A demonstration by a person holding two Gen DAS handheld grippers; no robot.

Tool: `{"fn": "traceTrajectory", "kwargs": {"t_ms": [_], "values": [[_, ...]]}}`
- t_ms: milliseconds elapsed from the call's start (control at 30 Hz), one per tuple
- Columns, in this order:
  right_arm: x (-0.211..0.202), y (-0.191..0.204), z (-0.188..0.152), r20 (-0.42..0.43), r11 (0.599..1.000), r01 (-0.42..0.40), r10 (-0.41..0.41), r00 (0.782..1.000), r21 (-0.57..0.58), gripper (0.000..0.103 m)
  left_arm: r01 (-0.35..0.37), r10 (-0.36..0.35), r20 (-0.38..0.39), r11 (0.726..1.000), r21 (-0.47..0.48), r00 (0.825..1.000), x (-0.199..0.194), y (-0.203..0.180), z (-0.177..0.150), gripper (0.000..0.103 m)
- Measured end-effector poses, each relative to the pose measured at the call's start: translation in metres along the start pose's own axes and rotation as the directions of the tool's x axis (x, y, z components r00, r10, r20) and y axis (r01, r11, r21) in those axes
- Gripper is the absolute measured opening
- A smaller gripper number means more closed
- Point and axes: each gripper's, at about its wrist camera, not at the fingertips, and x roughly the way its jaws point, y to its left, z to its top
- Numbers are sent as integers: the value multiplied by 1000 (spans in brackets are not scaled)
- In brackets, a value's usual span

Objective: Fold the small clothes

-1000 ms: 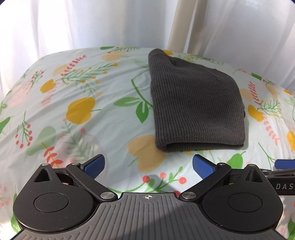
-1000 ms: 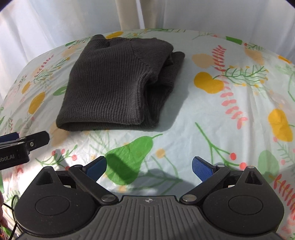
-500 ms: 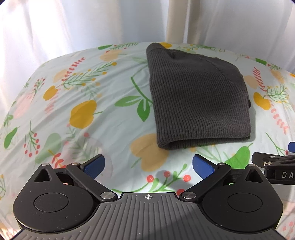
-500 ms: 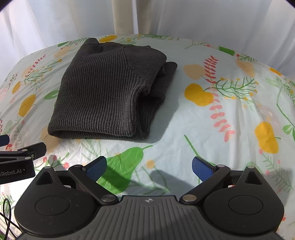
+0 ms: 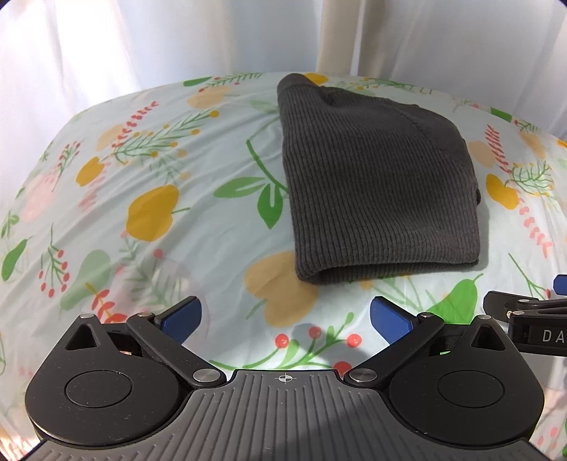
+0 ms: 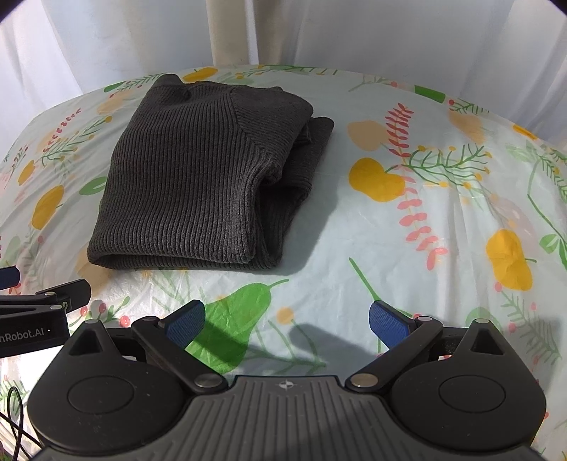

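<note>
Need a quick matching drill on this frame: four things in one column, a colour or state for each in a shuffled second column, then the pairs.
Things:
1. sweater
2. tablecloth
3. left gripper
4. curtain

Colour or state:
A. white, hanging behind the table
B. dark grey ribbed knit, folded into a compact stack
C. blue-padded fingers spread apart, holding nothing
D. pale with printed fruit, leaves and berries

Pairs: 1-B, 2-D, 3-C, 4-A

The right gripper is open too, short of the sweater's near edge.
</note>
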Motion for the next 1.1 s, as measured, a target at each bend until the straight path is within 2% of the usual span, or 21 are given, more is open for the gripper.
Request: {"fn": "traceTrajectory", "kwargs": {"t_ms": [1100], "values": [[-1,-2,-3,1,1000,2,-2,1000,31,99,15,-15,-18,1000,2,1000,7,-1,-2,103]]}}
